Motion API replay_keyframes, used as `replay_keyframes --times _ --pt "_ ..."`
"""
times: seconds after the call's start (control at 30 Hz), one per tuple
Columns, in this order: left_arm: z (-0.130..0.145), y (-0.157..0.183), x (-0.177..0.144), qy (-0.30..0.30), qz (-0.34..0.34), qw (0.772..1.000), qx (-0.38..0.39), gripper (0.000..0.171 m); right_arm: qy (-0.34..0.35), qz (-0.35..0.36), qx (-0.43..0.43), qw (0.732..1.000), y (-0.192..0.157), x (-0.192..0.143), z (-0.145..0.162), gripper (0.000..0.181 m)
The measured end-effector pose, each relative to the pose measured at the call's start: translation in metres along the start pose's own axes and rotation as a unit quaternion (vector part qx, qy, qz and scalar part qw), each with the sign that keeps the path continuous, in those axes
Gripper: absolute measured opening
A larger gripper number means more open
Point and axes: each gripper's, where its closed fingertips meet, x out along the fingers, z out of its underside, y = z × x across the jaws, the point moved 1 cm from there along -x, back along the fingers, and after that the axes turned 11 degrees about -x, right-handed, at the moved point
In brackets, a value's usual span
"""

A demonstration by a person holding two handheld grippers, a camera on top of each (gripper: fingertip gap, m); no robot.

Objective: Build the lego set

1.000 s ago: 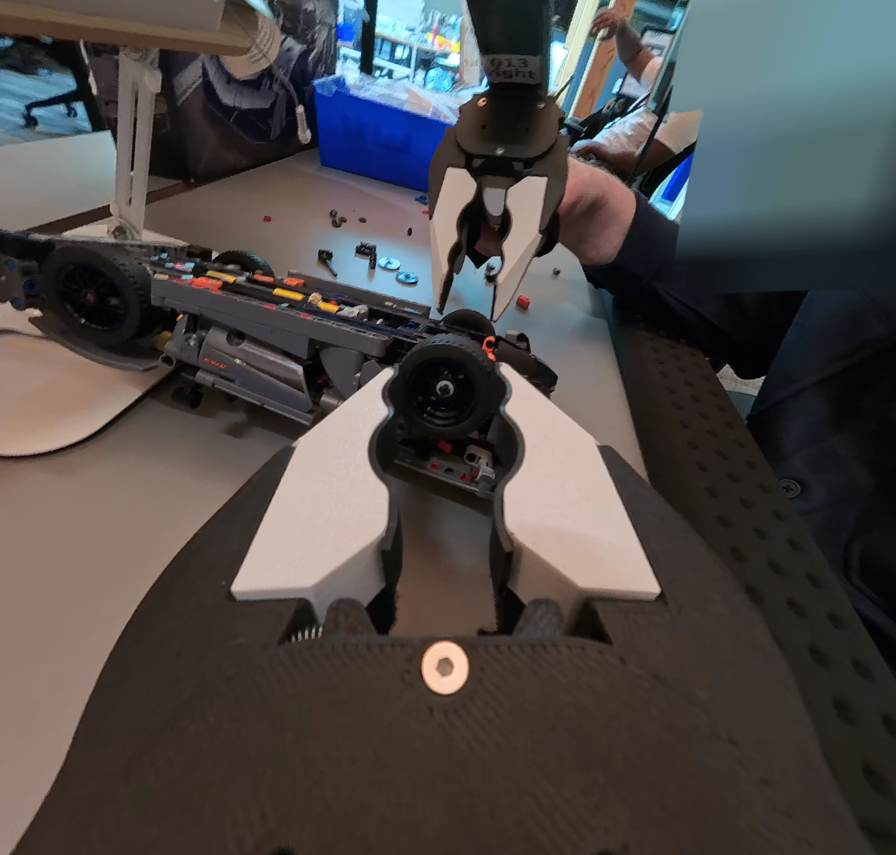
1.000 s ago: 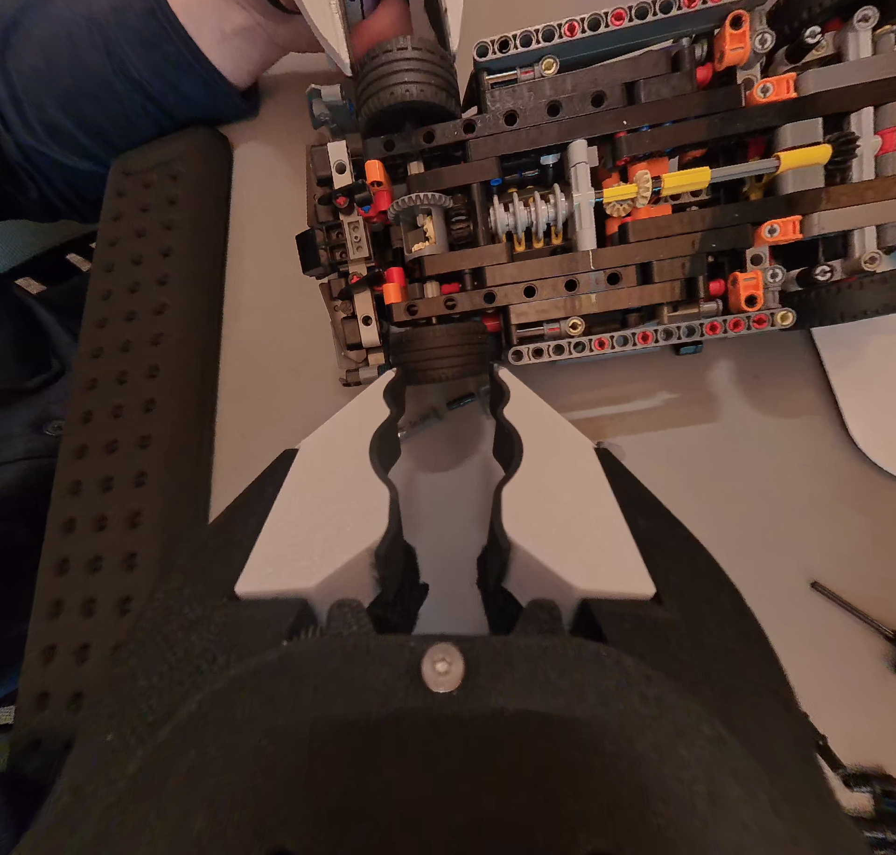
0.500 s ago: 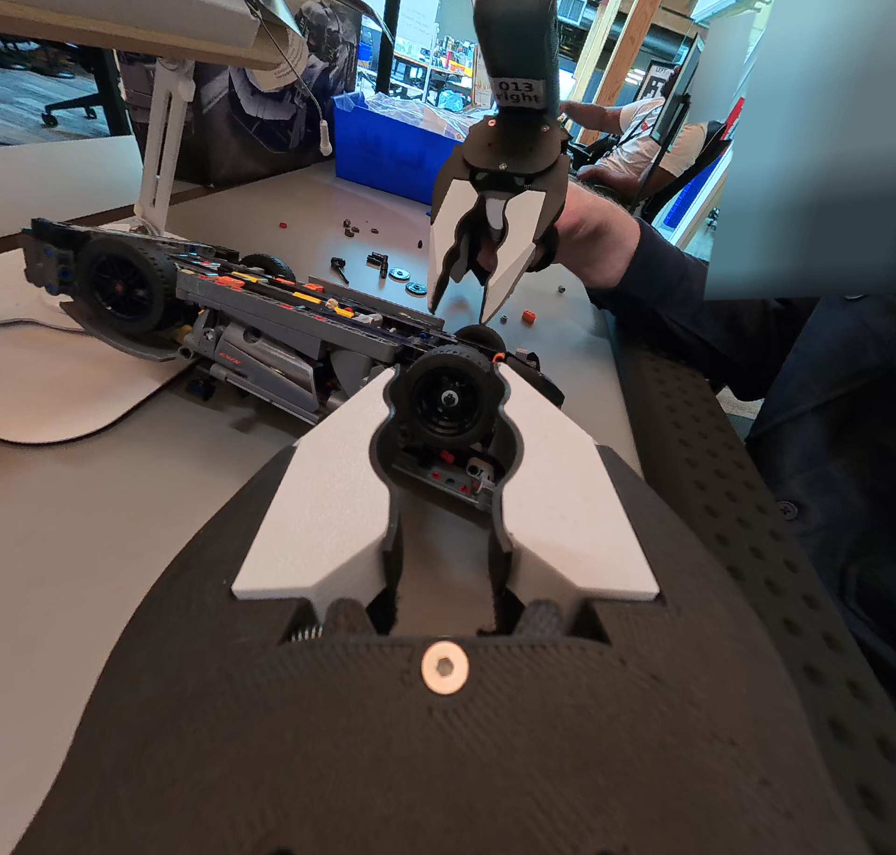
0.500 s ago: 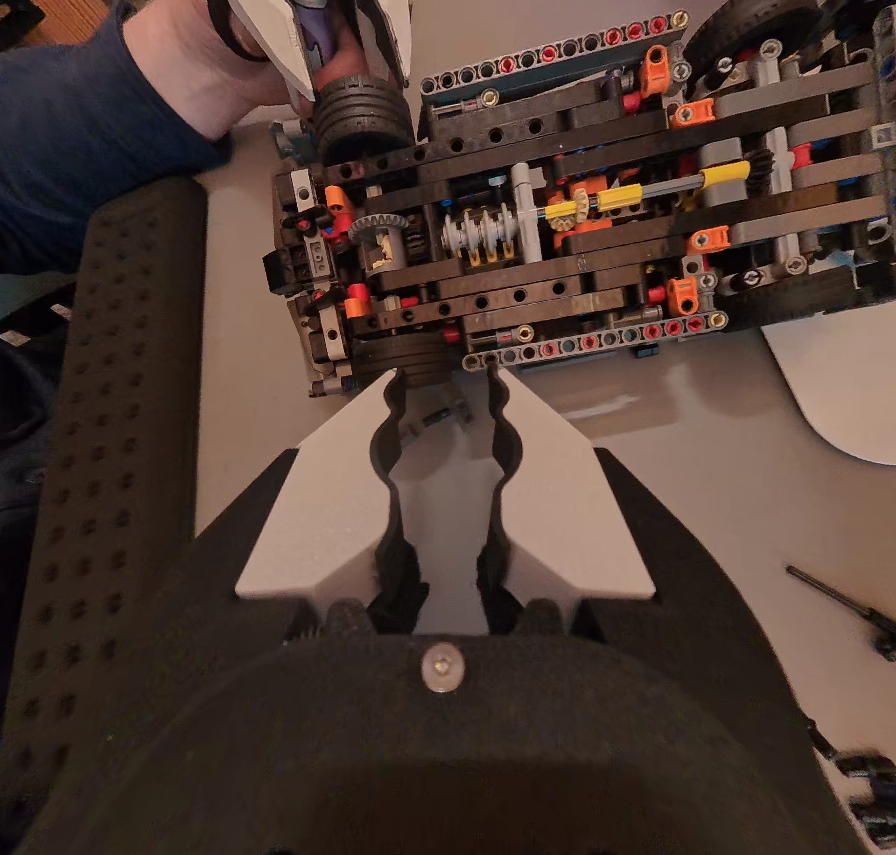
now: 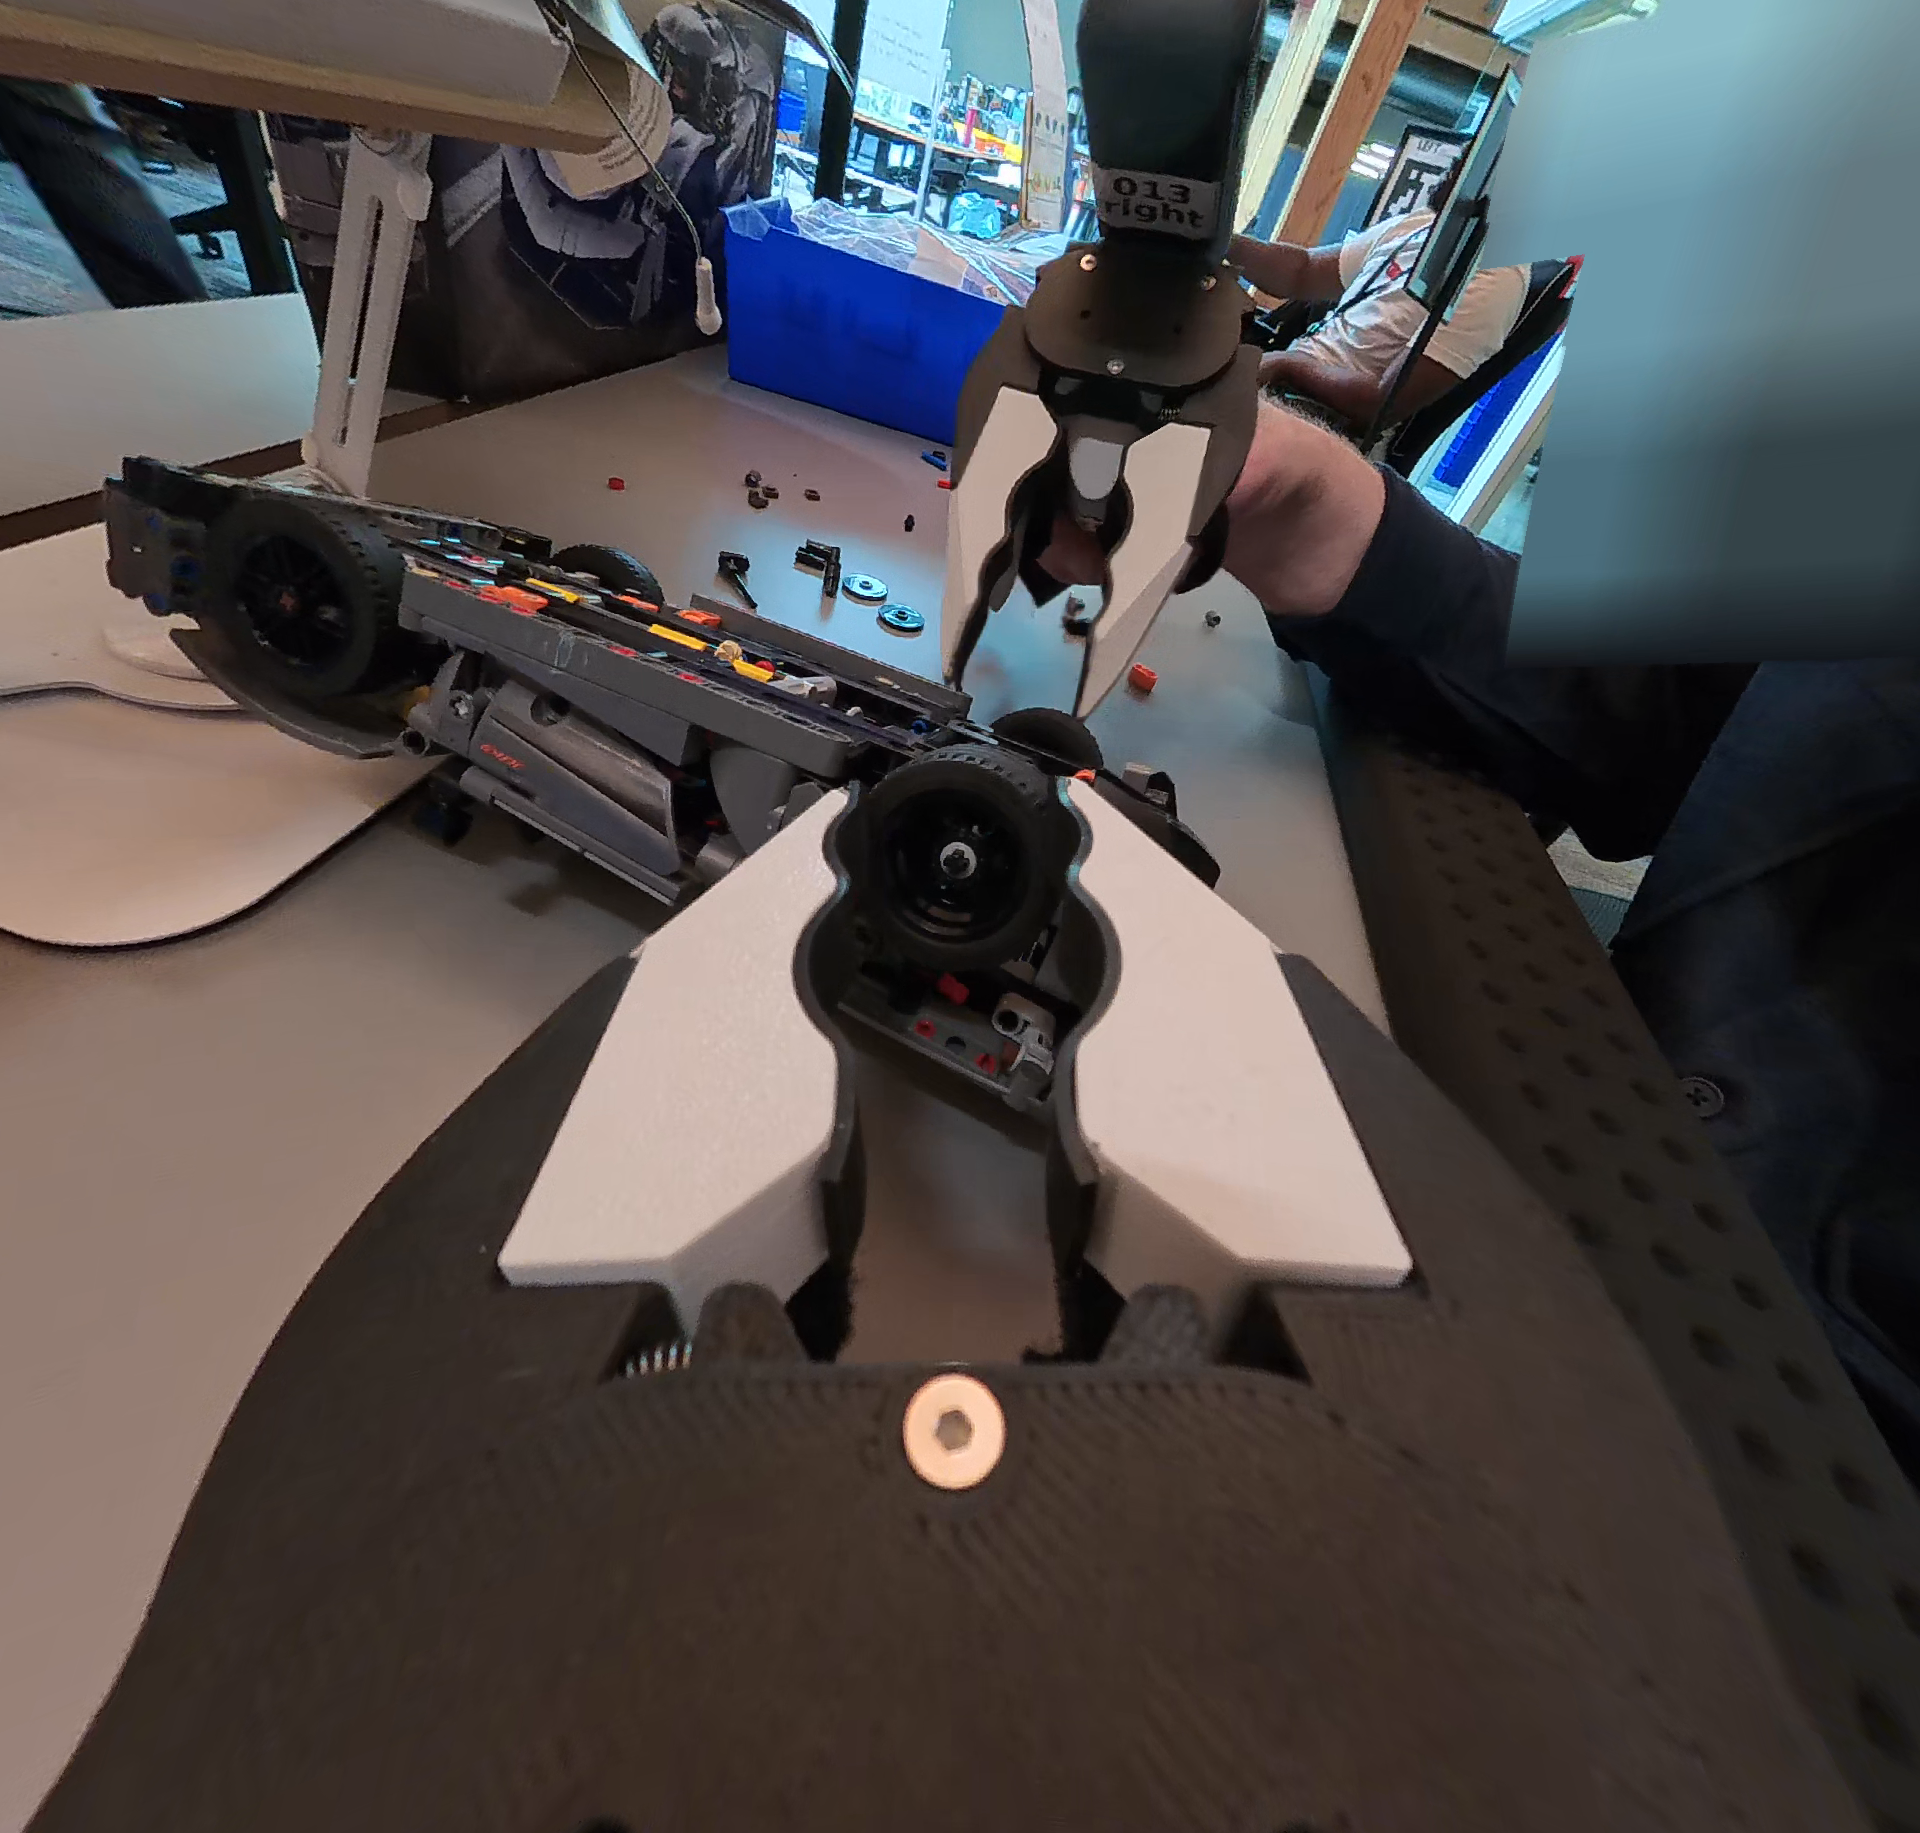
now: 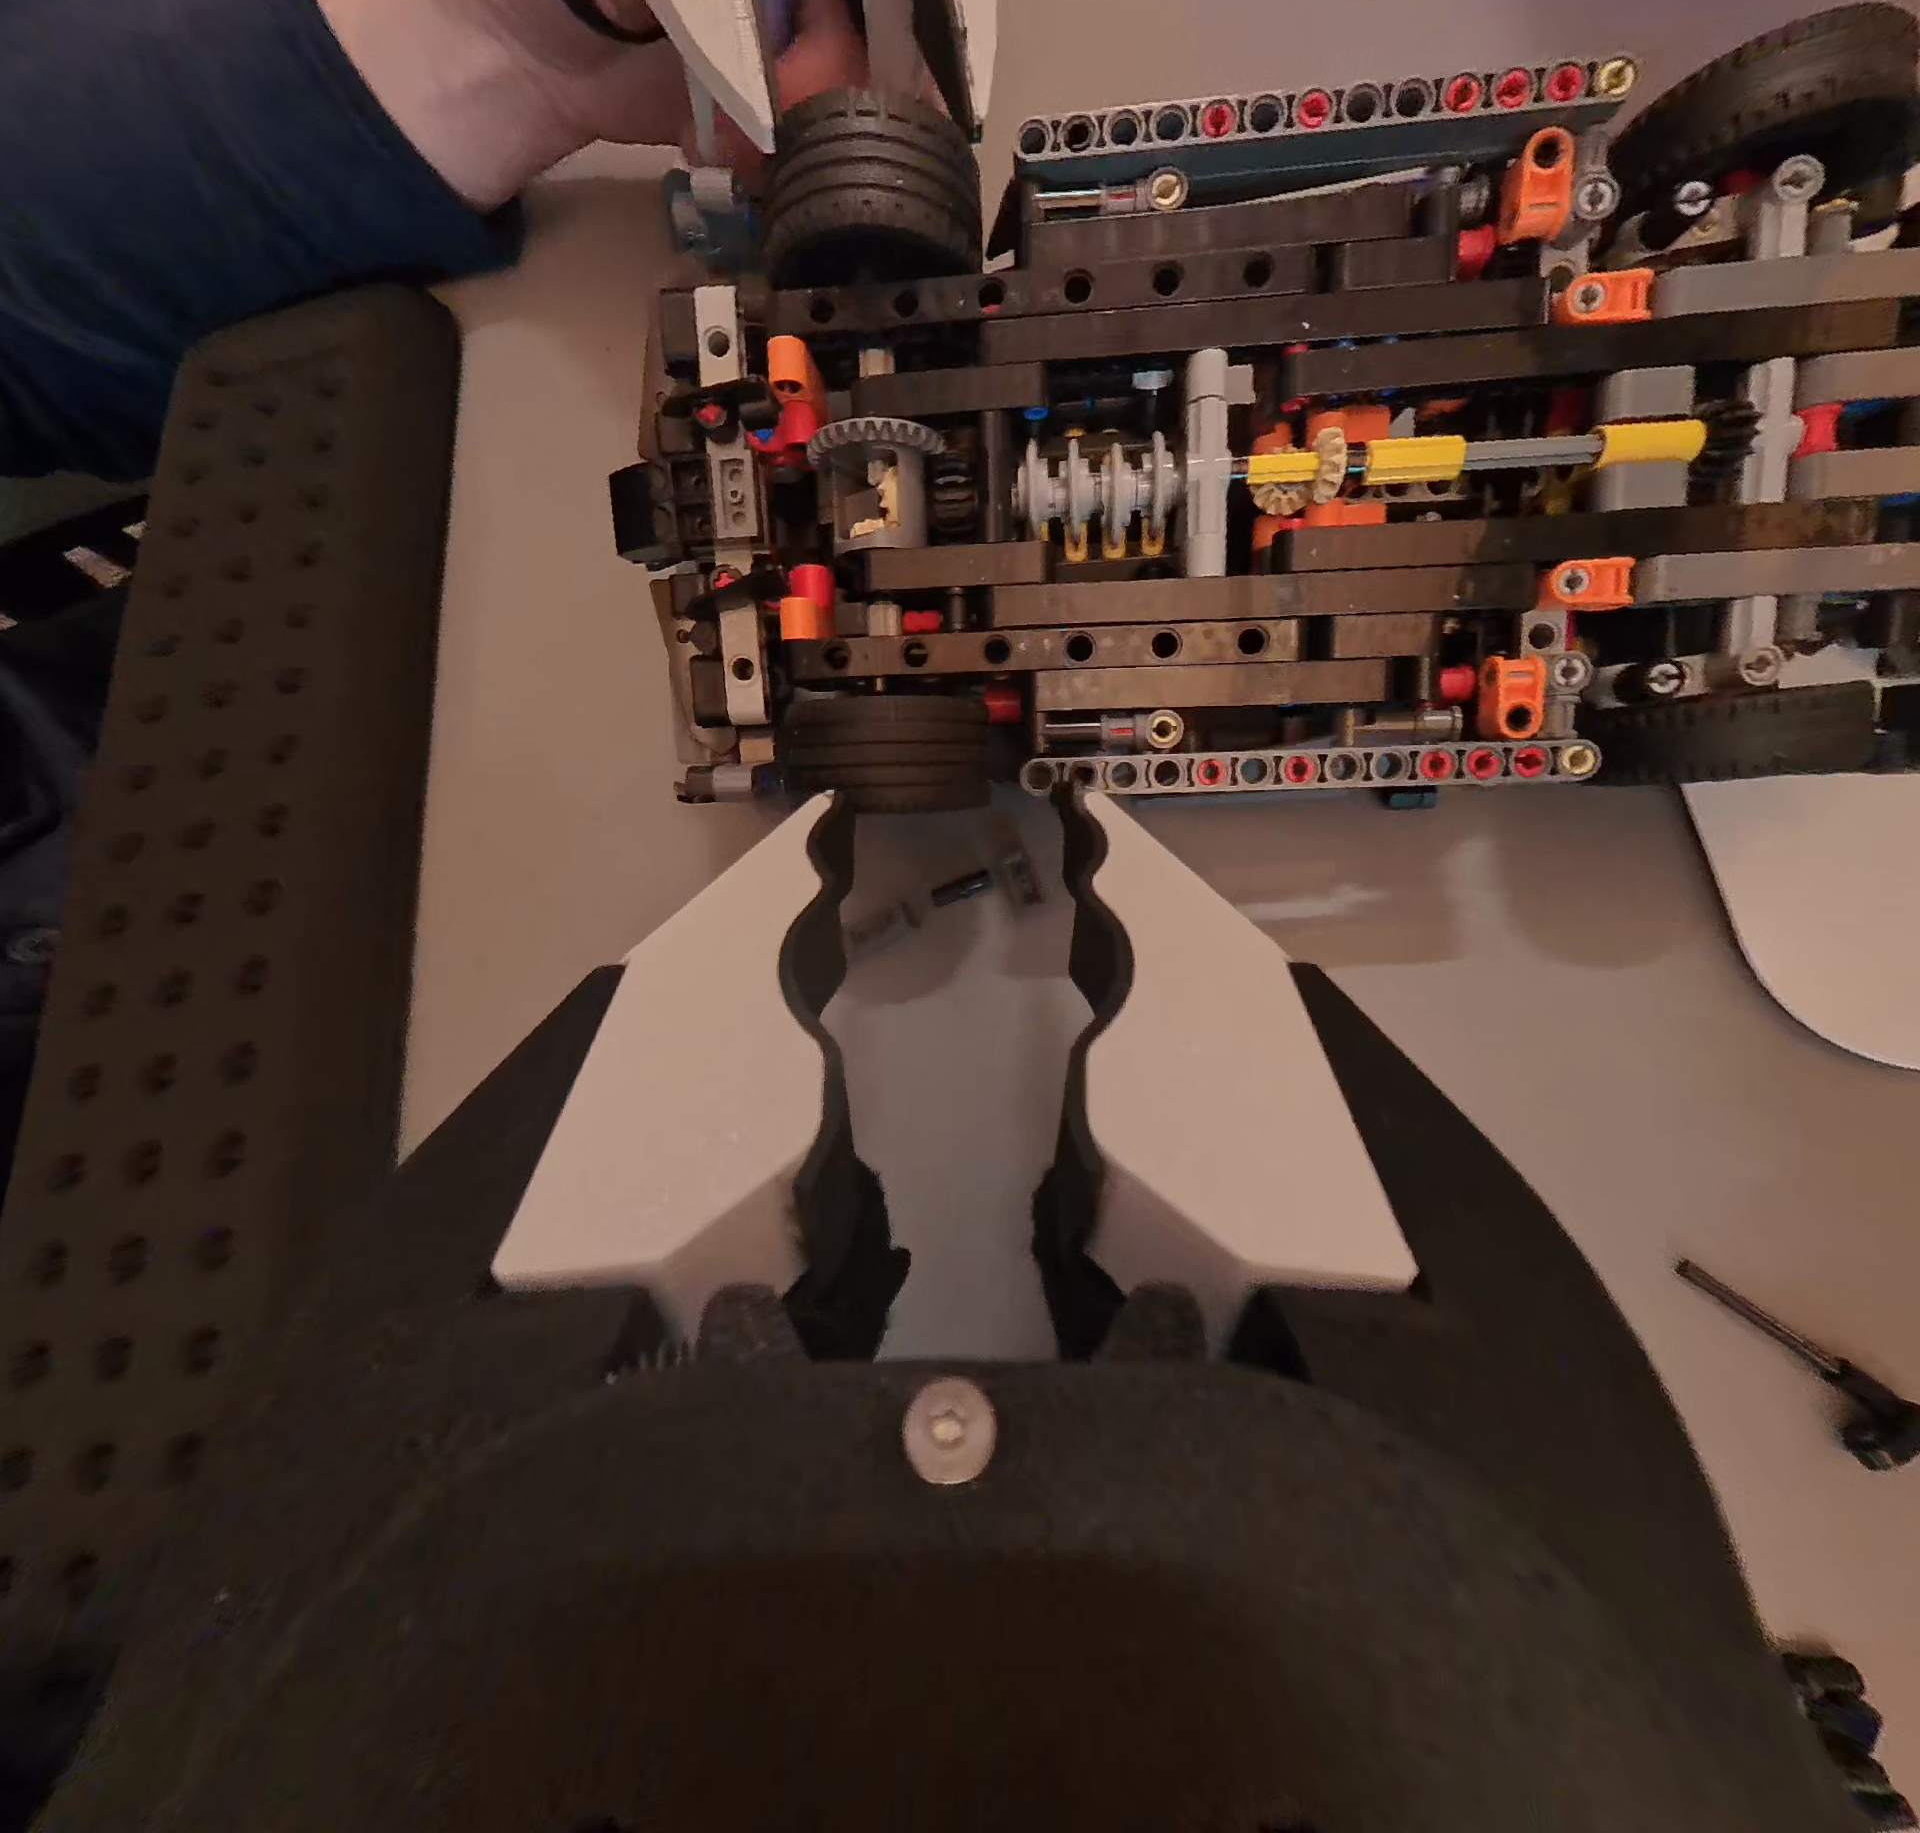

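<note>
A long dark grey lego car (image 5: 623,661) lies on the table, its gears and yellow axle showing in the right wrist view (image 6: 1195,495). My left gripper (image 5: 961,817) is shut on the black wheel (image 5: 956,864) at the car's near end; it also shows in the right wrist view (image 6: 873,121), clamped on that wheel (image 6: 873,194). My right gripper (image 6: 951,807) is open and empty, its fingertips just beside the opposite wheel (image 6: 883,755). In the left wrist view the right gripper (image 5: 1023,692) hangs point-down over that end of the car.
Small loose parts (image 5: 831,557) lie behind the car, and a blue bin (image 5: 852,329) stands farther back. A white stand (image 5: 364,308) rises from a white base (image 5: 156,827) at the left. A black perforated pad (image 6: 229,848) lines the table edge. A black axle (image 6: 1787,1357) lies right. About 12 cm separates my left fingertips from my right. The black axle (image 6: 1787,1357) is about 15 cm from my right fingertips and 30 cm from my left. It is also in sight in the left wrist view (image 5: 744,583).
The car has shifted slightly in both views while my left gripper keeps its hold on the wheel. My right gripper stays open, close to the opposite wheel.
</note>
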Motion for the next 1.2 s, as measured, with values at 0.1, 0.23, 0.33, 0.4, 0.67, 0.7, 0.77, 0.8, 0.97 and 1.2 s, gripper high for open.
replay_keyframes --times 0.1,0.23,0.33,0.4,0.67,0.7,0.77,0.8,0.97,1.2 --pt "-0.001 -0.001 0.000 0.004 -0.004 1.000 0.001 0.031 0.000 0.007 0.009 1.000 0.003 -0.001 0.000 0.038" --pt "-0.003 -0.002 0.001 0.009 -0.011 1.000 0.007 0.031 -0.001 0.008 0.009 1.000 0.004 -0.001 0.001 0.037" --pt "-0.005 -0.005 0.002 0.016 -0.025 0.999 0.014 0.032 0.001 0.007 0.010 1.000 0.004 -0.001 0.000 0.037" --pt "-0.007 -0.008 0.001 0.020 -0.040 0.999 0.020 0.031 0.003 0.006 0.010 1.000 0.004 -0.001 0.000 0.037" --pt "-0.008 -0.009 0.001 0.022 -0.045 0.999 0.022 0.026 -0.005 -0.001 -0.006 1.000 -0.001 0.001 0.000 0.038" --pt "-0.008 -0.008 0.001 0.021 -0.043 0.999 0.024 0.026 -0.006 -0.003 -0.009 1.000 -0.002 0.001 0.000 0.038" --pt "-0.007 -0.007 0.001 0.019 -0.041 0.999 0.026 0.026 -0.008 -0.008 -0.020 1.000 -0.006 0.001 -0.001 0.036" --pt "-0.007 -0.007 0.001 0.019 -0.041 0.999 0.026 0.025 -0.008 -0.012 -0.027 1.000 -0.009 0.001 -0.002 0.036" --pt "-0.006 -0.006 0.001 0.016 -0.036 0.999 0.024 0.025 -0.013 -0.040 -0.044 0.998 -0.022 0.006 -0.004 0.034" --pt "-0.006 -0.006 0.000 0.017 -0.035 0.999 0.024 0.024 -0.002 -0.055 -0.064 0.996 -0.031 0.004 -0.010 0.032"
